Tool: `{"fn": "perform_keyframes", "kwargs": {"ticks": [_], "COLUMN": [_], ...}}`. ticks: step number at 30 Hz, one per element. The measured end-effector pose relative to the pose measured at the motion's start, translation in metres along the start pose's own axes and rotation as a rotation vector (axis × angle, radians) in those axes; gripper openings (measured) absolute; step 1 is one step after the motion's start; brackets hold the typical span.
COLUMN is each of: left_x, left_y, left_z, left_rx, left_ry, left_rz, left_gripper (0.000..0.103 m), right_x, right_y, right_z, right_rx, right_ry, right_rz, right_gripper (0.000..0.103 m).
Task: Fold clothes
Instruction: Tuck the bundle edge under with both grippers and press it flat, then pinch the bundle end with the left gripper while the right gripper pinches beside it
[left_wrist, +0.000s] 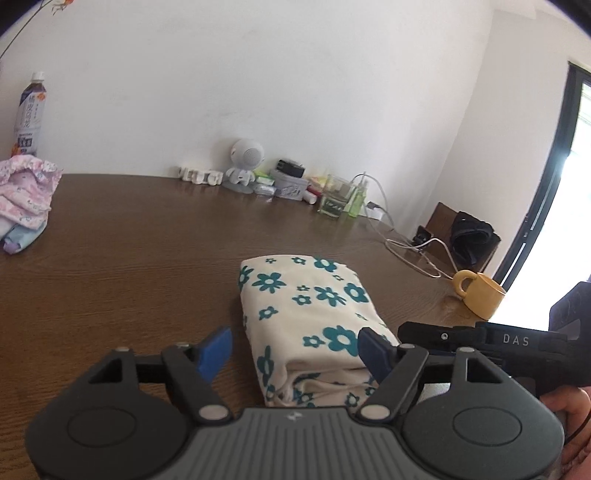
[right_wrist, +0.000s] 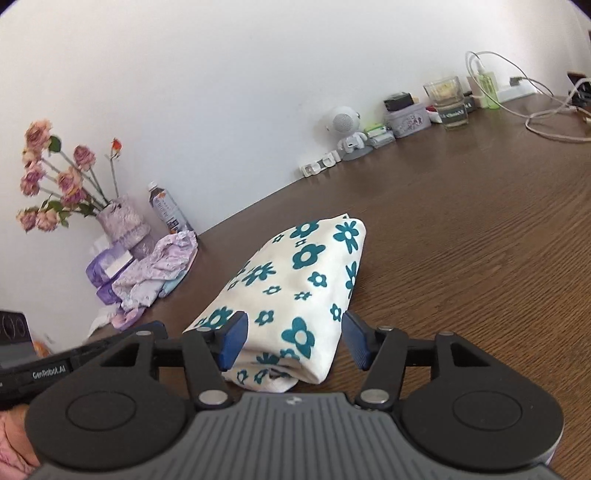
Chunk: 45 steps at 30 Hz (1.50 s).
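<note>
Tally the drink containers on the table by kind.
Plastic bottle: 1
Yellow mug: 1
Clear glass: 1
Total: 3

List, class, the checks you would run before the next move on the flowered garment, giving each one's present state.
1. Flowered garment folded into a compact bundle: ok.
2. Left gripper open, pads not pressing cloth: ok.
3. Right gripper open, astride the bundle's near end: ok.
4. Bare table between the bundle and the pink clothes pile: ok.
5. Yellow mug stands apart from the bundle: ok.
6. Layers under the bundle lie flat: cannot tell.
</note>
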<state>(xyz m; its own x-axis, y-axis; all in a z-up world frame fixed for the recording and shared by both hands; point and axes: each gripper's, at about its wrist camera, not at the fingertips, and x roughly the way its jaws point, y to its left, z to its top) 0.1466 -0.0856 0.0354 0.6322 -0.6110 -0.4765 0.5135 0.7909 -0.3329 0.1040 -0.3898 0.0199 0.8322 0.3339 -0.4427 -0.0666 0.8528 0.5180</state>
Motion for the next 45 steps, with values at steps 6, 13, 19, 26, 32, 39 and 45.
{"fn": "perform_keyframes", "kwargs": {"ticks": [6, 13, 19, 26, 32, 39, 45], "left_x": [0.026, 0.026, 0.051, 0.069, 0.092, 0.115, 0.129], "left_y": [0.02, 0.007, 0.018, 0.032, 0.039, 0.048, 0.038], "left_z": [-0.001, 0.019, 0.018, 0.044, 0.042, 0.055, 0.058], "left_rx": [-0.132, -0.053, -0.067, -0.091, -0.124, -0.18, -0.134], "left_ry": [0.079, 0.04, 0.088, 0.083, 0.114, 0.119, 0.103], "left_rz": [-0.025, -0.016, -0.011, 0.011, -0.061, -0.054, -0.06], "left_gripper": [0.034, 0.063, 0.03, 0.069, 0.035, 0.061, 0.03], "right_x": [0.038, 0.035, 0.063, 0.07, 0.098, 0.106, 0.114], "right_y": [-0.007, 0.003, 0.0, -0.008, -0.019, -0.027, -0.029], "right_z": [-0.001, 0.013, 0.03, 0.049, 0.06, 0.069, 0.063], "right_rx": [0.07, -0.002, -0.011, 0.033, 0.066, 0.084, 0.093], "right_ry": [0.062, 0.03, 0.058, 0.026, 0.055, 0.04, 0.052], "right_rz": [-0.03, -0.048, -0.072, -0.077, -0.097, -0.092, -0.086], "right_gripper": [0.047, 0.049, 0.026, 0.049, 0.026, 0.038, 0.028]}}
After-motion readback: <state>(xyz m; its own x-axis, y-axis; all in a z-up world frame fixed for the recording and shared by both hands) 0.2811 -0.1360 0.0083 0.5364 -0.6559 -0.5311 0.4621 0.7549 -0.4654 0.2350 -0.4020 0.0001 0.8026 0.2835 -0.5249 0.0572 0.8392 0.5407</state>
